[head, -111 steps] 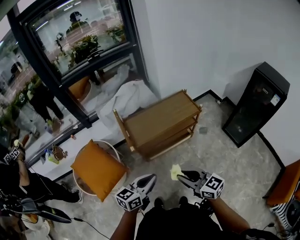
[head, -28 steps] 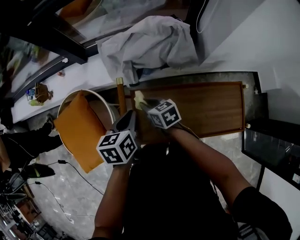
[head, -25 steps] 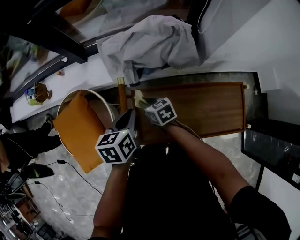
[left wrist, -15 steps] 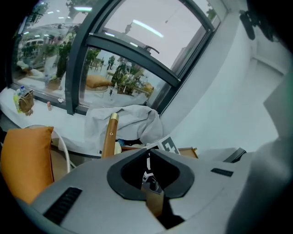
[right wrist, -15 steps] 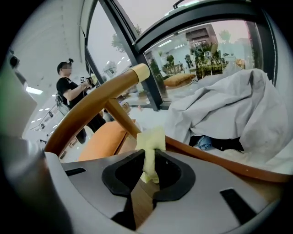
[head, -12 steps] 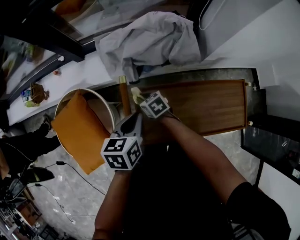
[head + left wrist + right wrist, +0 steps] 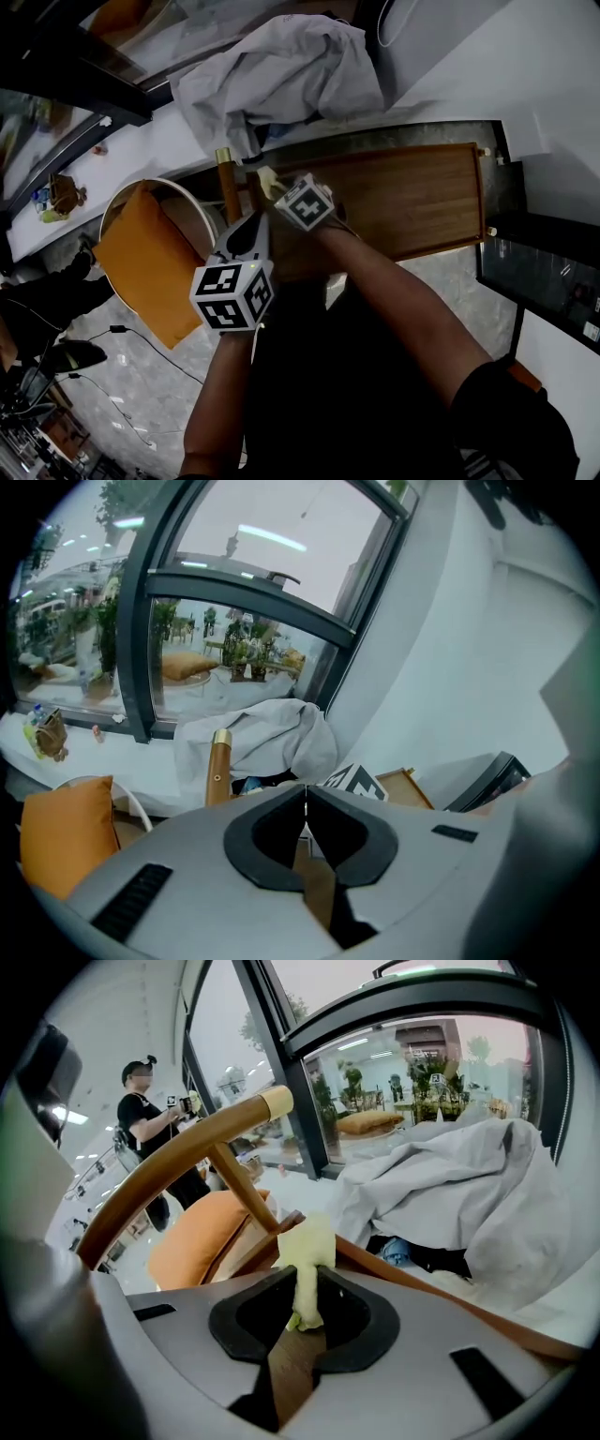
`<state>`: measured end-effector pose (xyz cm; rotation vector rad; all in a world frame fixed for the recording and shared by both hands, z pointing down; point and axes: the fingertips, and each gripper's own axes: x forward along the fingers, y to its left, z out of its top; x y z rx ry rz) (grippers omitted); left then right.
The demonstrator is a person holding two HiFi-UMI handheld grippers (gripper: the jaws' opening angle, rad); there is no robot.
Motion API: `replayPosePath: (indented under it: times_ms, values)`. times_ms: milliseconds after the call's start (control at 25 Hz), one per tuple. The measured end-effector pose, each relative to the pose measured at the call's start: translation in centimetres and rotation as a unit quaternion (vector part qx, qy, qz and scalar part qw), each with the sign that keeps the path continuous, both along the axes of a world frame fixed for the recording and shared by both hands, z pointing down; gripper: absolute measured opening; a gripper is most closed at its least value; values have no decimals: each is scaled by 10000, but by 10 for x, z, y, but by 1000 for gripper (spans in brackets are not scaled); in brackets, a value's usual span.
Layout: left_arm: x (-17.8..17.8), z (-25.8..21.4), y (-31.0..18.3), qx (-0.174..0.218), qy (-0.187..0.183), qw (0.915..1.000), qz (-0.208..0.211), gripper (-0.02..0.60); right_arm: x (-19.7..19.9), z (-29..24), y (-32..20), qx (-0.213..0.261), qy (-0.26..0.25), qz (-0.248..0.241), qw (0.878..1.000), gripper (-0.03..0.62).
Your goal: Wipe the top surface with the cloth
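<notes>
The wooden shelf's brown top (image 7: pixel 412 202) lies below me, running left to right. My right gripper (image 7: pixel 274 186) is shut on a pale yellow-green cloth (image 7: pixel 266 178) over the top's left end, near the far-left corner. In the right gripper view the cloth (image 7: pixel 306 1246) sticks up from between the shut jaws of that gripper (image 7: pixel 305 1288), just above the wood. My left gripper (image 7: pixel 246 230) is held beside it, nearer to me. In the left gripper view this gripper (image 7: pixel 305 803) is shut with nothing in it.
A wooden corner post (image 7: pixel 225 173) with a pale cap stands at the shelf's left end. An orange cushion (image 7: pixel 141 258) lies on a round white chair to the left. A heap of grey-white sheet (image 7: pixel 272 70) lies behind the shelf, and a black speaker (image 7: pixel 544 272) stands to the right. A person in black (image 7: pixel 150 1119) stands beyond the window frame.
About four seconds ago I stood back from the shelf with both grippers low. Over the last second the right gripper has carried the cloth slightly toward the far-left corner.
</notes>
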<state>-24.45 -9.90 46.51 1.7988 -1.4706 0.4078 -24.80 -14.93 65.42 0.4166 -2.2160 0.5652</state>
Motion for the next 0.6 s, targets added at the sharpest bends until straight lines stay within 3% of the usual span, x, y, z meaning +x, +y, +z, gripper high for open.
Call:
replayPosePath:
  times_ms: [80, 600]
  values:
    - [8, 5, -2, -14, -160, 9998, 66, 14, 12, 0, -3, 1, -15, 43, 10000, 66]
    - [103, 13, -25, -283, -161, 9979, 567, 14, 115, 1, -28, 55, 52, 238, 9997, 66]
